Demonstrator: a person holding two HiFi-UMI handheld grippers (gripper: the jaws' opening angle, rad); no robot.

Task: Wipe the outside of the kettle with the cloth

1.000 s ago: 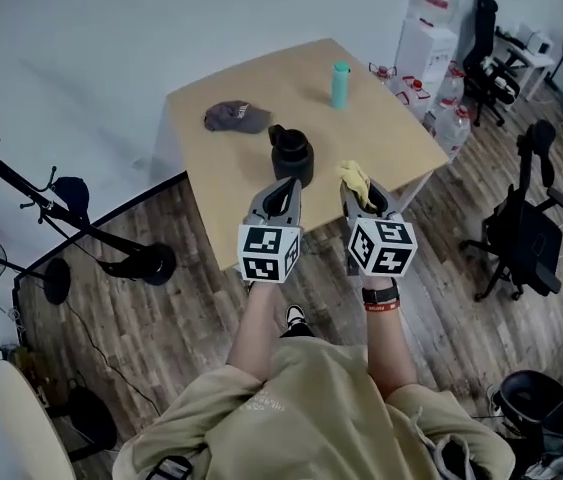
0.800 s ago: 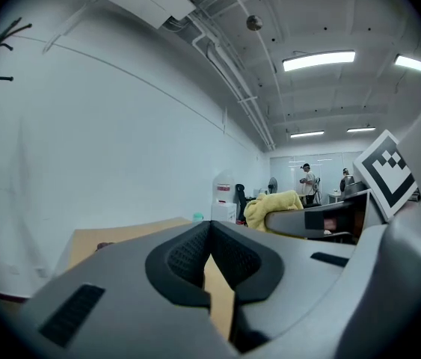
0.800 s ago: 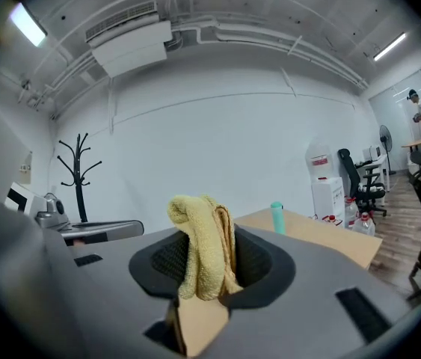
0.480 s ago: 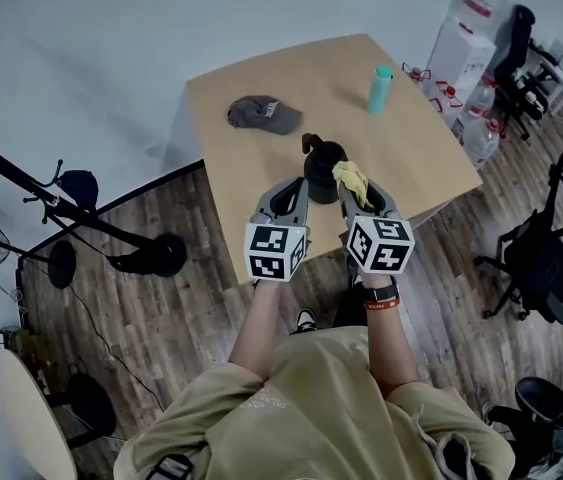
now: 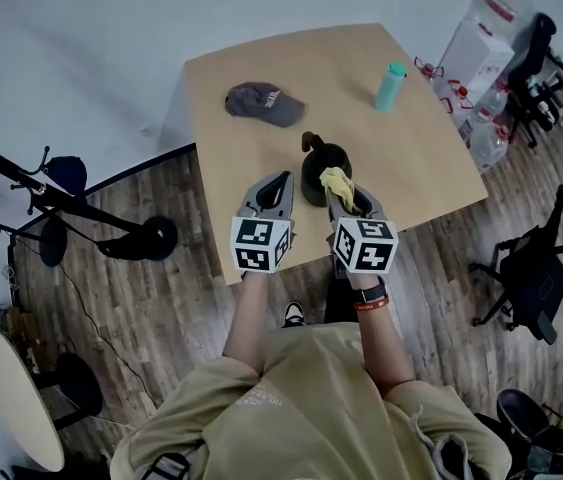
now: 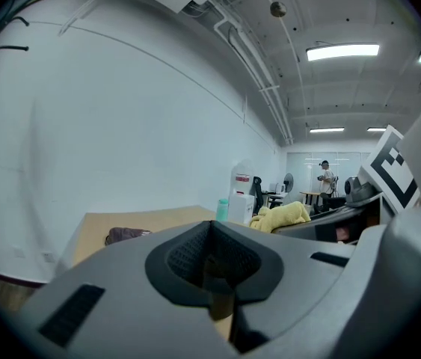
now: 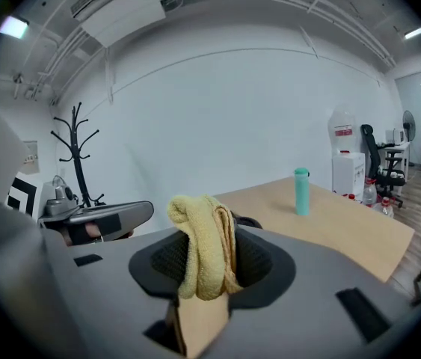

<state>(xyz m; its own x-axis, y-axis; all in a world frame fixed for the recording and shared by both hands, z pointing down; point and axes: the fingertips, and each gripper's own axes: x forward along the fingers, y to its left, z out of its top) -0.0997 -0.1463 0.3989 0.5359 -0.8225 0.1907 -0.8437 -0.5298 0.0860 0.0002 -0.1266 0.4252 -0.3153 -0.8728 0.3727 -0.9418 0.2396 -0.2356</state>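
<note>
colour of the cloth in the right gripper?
Pale yellow. The cloth shows best in the right gripper view, pinched between the jaws.

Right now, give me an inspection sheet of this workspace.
Surface: tan wooden table.
Job's things: black kettle standing on the table; yellow cloth held just beside it.
Clutter: grey cap, teal bottle.
Grippers: left gripper shut, empty; right gripper shut on the cloth.
Cables: thin lead across the floor.
Surroundings: coat stand, office chair, water dispenser.
</note>
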